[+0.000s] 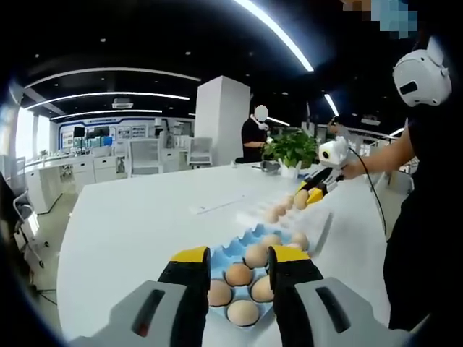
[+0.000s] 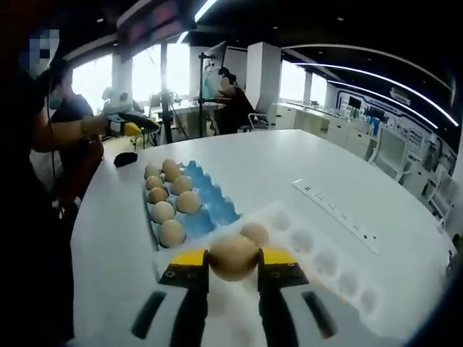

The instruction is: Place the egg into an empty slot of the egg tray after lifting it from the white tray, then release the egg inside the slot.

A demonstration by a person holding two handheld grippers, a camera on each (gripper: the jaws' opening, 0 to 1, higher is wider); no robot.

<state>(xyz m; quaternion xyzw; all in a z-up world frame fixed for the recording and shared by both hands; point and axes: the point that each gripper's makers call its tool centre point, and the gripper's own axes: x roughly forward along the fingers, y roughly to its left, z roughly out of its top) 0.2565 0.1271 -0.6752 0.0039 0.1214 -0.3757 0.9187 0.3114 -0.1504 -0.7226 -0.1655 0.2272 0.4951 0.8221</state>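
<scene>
Right now the right gripper [image 2: 233, 269] is pinching a brown egg [image 2: 233, 256] between its yellow-tipped jaws, held just over the near end of the white tray [image 2: 318, 253] on the white desk [image 2: 289, 166]. One more egg [image 2: 255, 233] sits in a white tray slot just behind the held one; the other slots along that tray look bare. Left of it in the right gripper view lies the blue egg tray [image 2: 210, 195], with a double row of eggs along its left side and open blue slots on its right side. The left gripper [image 1: 239, 269] hovers over the near end of the blue egg tray [image 1: 231, 249], jaws spread with nothing between them, eggs visible in the gap below. In the left gripper view the right gripper [image 1: 309, 195] shows far off at the white tray [image 1: 253, 213], the held egg [image 1: 301, 199] at its tip, a person's hand [image 1: 354, 170] behind it. A potted plant [image 1: 292, 148] stands on the desk [image 1: 130, 224] beyond. A power strip [image 2: 340, 215] lies flat on the desk past the white tray.
</scene>
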